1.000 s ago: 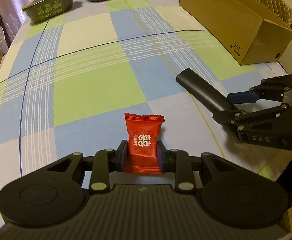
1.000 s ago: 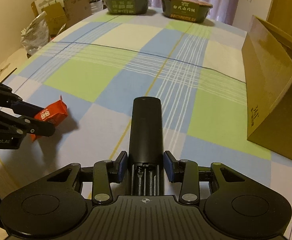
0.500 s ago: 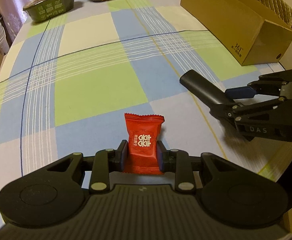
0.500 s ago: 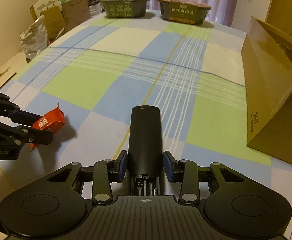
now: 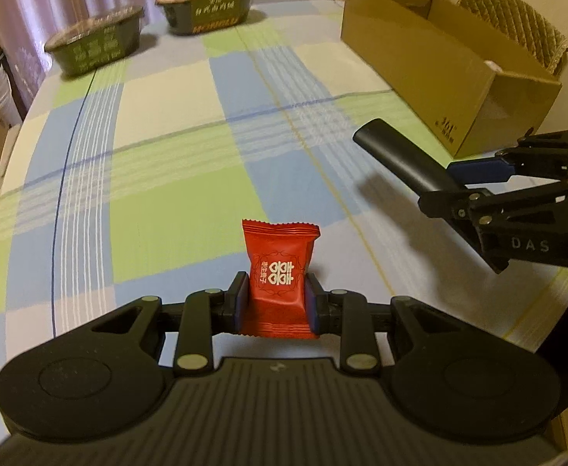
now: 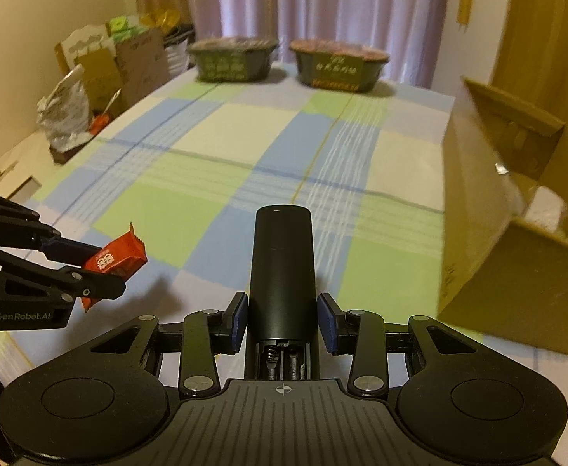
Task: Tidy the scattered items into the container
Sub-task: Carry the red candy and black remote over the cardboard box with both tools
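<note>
A table under a checked cloth [image 5: 175, 202] of green, blue and cream fills both views; along its right side stands an open cardboard box [image 5: 450, 73], the container, its flaps up and pale things just visible inside from the right wrist view, too blurred to name; at the far edge, before a curtain, sit two dark green food tubs [image 6: 233, 60] side by side, well apart from the box; off the table's left edge lie a crumpled silver bag [image 6: 66, 112] and some cardboard pieces; the right gripper [image 6: 283, 320] is raised above the cloth near the box, its blue-padded fingers closed against the sides of a black remote [image 6: 284, 264], which points forward with its battery bay open toward the camera and casts a shadow on the cloth below; the left gripper [image 5: 275, 301] is likewise off the table, to the left of the other tongs and apart from them, its fingers pressed onto the lower half of a red candy packet [image 5: 280, 272] with white lettering, held upright with its crimped top edge free; neither item is in the box yet
</note>
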Tool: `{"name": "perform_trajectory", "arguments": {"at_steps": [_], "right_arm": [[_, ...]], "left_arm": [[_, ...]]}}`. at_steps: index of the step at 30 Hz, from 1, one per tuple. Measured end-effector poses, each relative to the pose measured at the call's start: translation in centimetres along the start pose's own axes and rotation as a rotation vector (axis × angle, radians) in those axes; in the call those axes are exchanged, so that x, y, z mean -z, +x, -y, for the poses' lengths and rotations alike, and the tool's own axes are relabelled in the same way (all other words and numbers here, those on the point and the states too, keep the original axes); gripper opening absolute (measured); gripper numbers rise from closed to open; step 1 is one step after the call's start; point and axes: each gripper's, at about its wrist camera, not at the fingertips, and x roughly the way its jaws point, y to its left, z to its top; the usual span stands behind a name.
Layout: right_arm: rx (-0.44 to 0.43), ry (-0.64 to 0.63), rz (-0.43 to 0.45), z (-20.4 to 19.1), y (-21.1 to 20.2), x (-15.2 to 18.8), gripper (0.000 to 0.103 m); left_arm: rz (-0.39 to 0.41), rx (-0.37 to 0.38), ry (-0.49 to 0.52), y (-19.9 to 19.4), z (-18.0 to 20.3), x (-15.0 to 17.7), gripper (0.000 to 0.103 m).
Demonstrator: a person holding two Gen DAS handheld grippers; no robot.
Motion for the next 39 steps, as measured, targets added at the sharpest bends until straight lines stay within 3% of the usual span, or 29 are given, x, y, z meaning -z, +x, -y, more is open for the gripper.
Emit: {"name": "perform_trajectory", "arguments": {"at_steps": [12,25,31,39], "right_arm": [[0.082,0.058,0.111,3.9,-5.8,-2.2,0.041],[0.188,0.236,0.222,14.3,-11.5,-5.0,0.041],[0.223,0.279,0.247,18.5,-12.6,-6.8,0.041],[0.228,0.298,0.271,21.0,-13.0,-7.5,0.041]], "left_arm": [[0.098,0.062,0.037,-2.6,4.7,-5.3,0.025],[0.225,0.197,0.05,-3.7,13.0,-16.0,0.025],[0.238,0.228,0.052,-3.3,15.8,-19.8,0.025],[0.236,0.24,0.056,-2.1,17.9,-21.9,0.025]]}}
